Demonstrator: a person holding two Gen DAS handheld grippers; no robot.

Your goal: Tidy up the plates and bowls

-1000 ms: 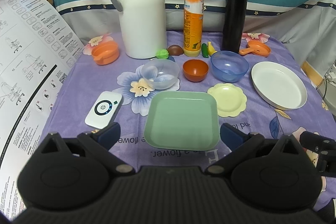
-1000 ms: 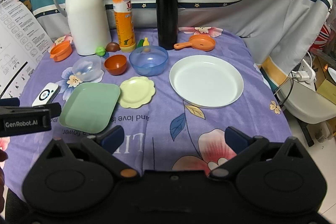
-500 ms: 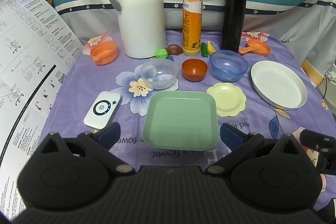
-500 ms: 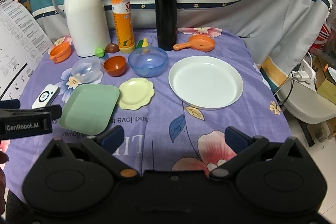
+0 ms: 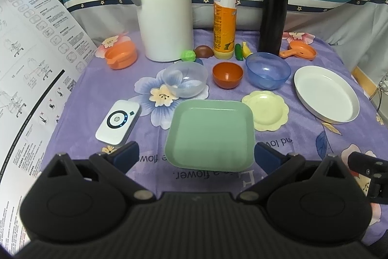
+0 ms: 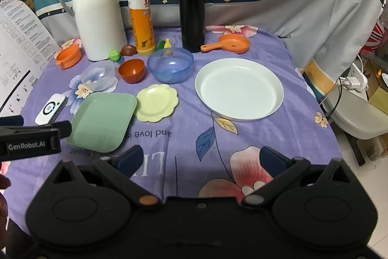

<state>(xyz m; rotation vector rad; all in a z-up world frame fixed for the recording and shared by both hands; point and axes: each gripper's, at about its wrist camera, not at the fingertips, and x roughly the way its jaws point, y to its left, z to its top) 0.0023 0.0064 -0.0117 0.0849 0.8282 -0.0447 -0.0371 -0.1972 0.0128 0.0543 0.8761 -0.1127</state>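
From my left camera, the square green plastic plate [image 5: 210, 135] lies nearest me, with the scalloped pale yellow plate [image 5: 266, 111] just to its right and the round white plate [image 5: 326, 94] farther right. Behind these runs a row of bowls: the clear plastic bowl [image 5: 185, 79] at left, the small red-brown bowl [image 5: 227, 75] in the middle, the translucent blue bowl [image 5: 268, 71] at right. At the back stand the white thermos jug [image 5: 165, 9], the orange detergent bottle [image 5: 224, 16] and the black cylindrical flask [image 5: 273, 16], left to right, while the white remote-like device [image 5: 118, 122] lies left of the square plate.
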